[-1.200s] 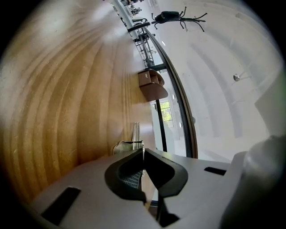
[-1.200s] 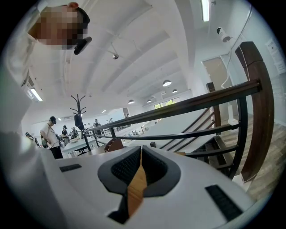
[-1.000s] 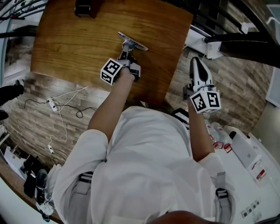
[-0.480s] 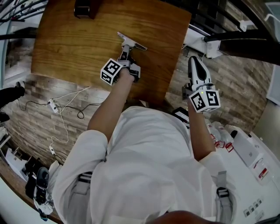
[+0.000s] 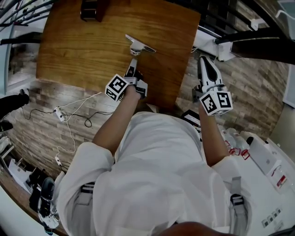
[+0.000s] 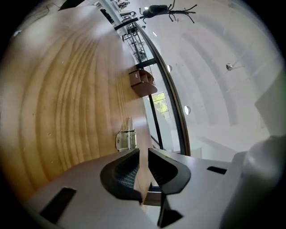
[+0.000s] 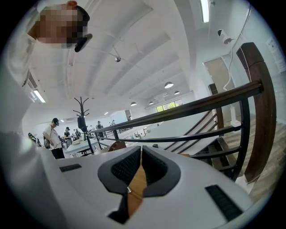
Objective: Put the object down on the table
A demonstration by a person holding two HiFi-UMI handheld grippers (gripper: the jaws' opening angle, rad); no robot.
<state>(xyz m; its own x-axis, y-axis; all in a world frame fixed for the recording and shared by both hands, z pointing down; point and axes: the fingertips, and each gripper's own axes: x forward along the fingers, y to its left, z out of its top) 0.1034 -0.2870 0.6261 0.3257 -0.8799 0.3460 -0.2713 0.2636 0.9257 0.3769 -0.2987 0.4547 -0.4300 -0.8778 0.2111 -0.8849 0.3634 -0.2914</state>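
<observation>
A small metal tool [image 5: 139,45] with a flat blade and a short handle lies on the wooden table [image 5: 78,46]. My left gripper [image 5: 132,64] sits just behind its handle, a short gap away, jaws slightly open with nothing between them. In the left gripper view the tool [image 6: 126,138] lies on the tabletop [image 6: 58,89] just ahead of the left gripper [image 6: 144,154]. My right gripper [image 5: 206,62] hangs off the table's right edge over the floor. In its own view the right gripper [image 7: 140,154] is shut and holds nothing.
A dark brown box [image 5: 90,9] stands at the table's far edge, also in the left gripper view [image 6: 142,82]. White cables [image 5: 69,110] trail on the floor at left. A dark stair railing [image 7: 201,105] runs ahead of the right gripper. People [image 7: 52,134] stand far off.
My left gripper has drawn back toward me, off the tool's handle. The tool stays lying on the table. The right gripper has barely moved.
</observation>
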